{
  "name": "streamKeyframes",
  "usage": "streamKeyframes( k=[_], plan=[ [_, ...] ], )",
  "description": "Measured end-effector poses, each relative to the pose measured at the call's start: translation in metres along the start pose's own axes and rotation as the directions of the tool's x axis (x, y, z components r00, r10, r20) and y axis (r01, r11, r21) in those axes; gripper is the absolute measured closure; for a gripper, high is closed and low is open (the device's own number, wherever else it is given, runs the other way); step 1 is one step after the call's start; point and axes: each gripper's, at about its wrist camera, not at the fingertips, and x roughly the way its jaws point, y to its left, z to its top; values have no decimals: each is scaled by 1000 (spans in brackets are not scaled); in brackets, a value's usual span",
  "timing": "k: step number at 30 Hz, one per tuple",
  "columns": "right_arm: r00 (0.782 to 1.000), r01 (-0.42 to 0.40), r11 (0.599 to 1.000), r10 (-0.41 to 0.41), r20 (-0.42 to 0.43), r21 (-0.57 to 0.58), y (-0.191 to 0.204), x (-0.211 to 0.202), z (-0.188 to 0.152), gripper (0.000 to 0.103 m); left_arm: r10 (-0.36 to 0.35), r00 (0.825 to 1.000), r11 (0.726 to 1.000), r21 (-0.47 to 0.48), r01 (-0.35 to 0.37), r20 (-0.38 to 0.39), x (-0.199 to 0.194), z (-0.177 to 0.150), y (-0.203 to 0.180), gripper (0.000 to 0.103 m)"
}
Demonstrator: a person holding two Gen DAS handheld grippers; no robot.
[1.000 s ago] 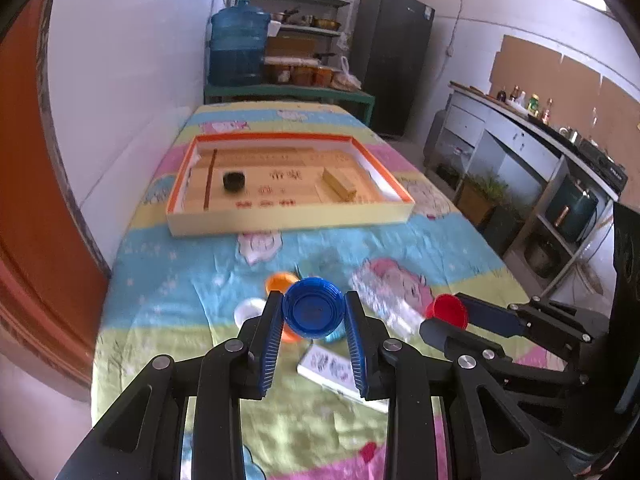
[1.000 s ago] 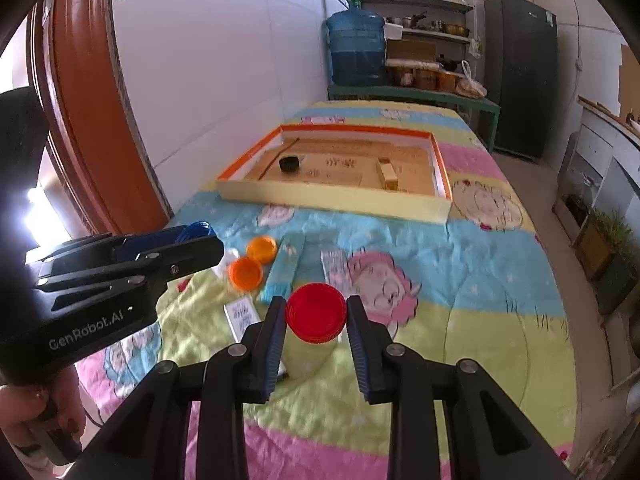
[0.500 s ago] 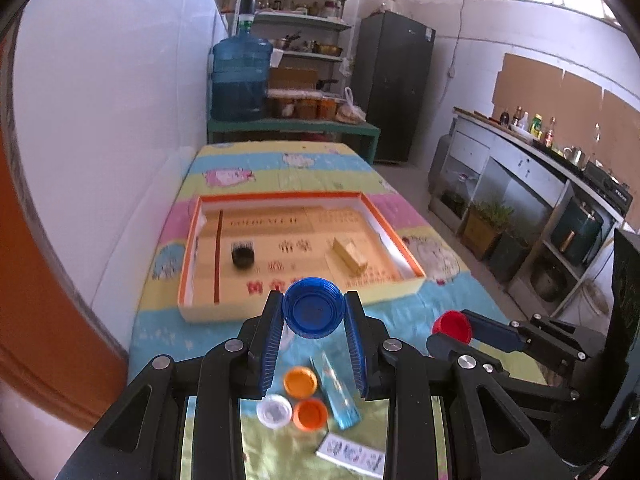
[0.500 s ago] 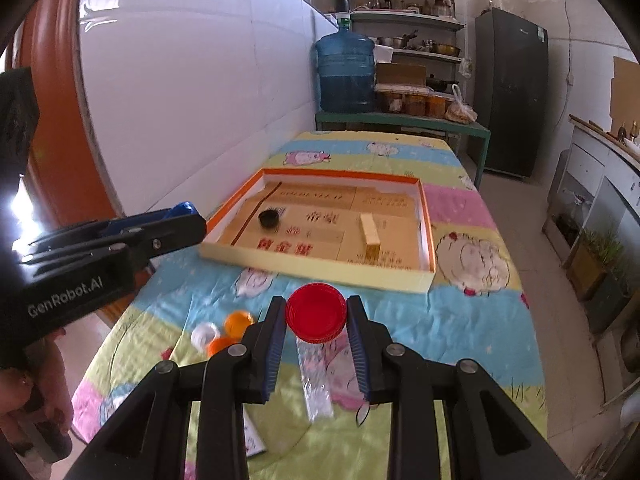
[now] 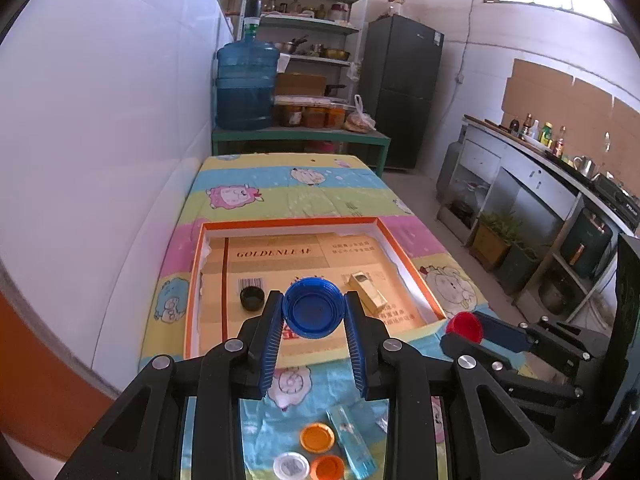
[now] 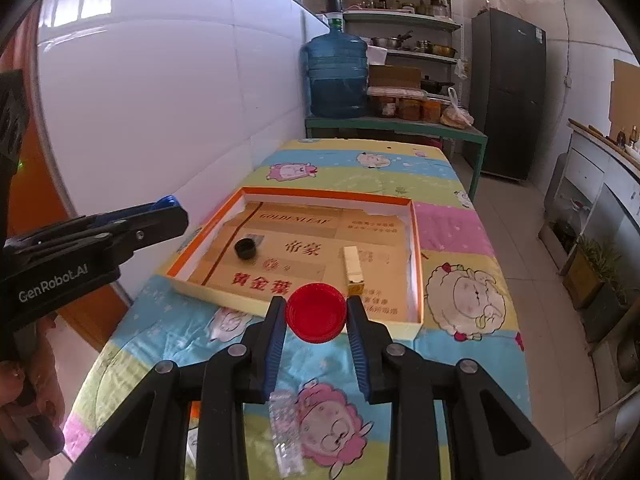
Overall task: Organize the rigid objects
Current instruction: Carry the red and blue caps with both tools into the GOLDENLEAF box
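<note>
caps are the cargo here, one per hand. left wrist view: the left gripper (image 5: 313,312) is clenched on a blue cap (image 5: 313,307), pads on its ribbed rim, open side facing the camera, held above the near part of the box (image 5: 412,252). the cap looks light, stiff and a bit slick, so i judge the ribbed edge the right hold; squeezing the thin wall harder would gain nothing. inside the box lie a black cap (image 5: 252,297) to the left and a gold pack (image 5: 368,286) to the right, with bare floor between them for a drop. near the bottom edge, on the cloth (image 5: 288,196), sit two orange caps (image 5: 317,437), a white cap (image 5: 291,466) and a clear tube (image 5: 352,440), not yet sorted. right wrist view: the right gripper (image 6: 316,316) grasps a red cap (image 6: 316,313) the same way, over the box's near wall (image 6: 224,300). the gold pack (image 6: 353,266) lies just beyond it and could get knocked; the left gripper (image 6: 120,232) hangs well to the left.
</note>
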Motion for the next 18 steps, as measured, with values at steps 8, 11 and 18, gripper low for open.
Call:
streamKeyframes(
  k=[8, 11, 18],
  plan=[
    [1000, 3, 1000, -2, -10, 21, -19, 25, 14, 72, 0, 1000, 999, -44, -1, -26, 32, 10, 16, 72],
    [1000, 3, 1000, -3, -13, 31, -24, 34, 18, 72, -1, 999, 999, -44, -1, -34, 46, 14, 15, 72],
    [999, 15, 999, -13, -38, 45, -44, 60, 27, 72, -17, 997, 1000, -27, 15, -75, 81, 15, 1, 72]
  ],
)
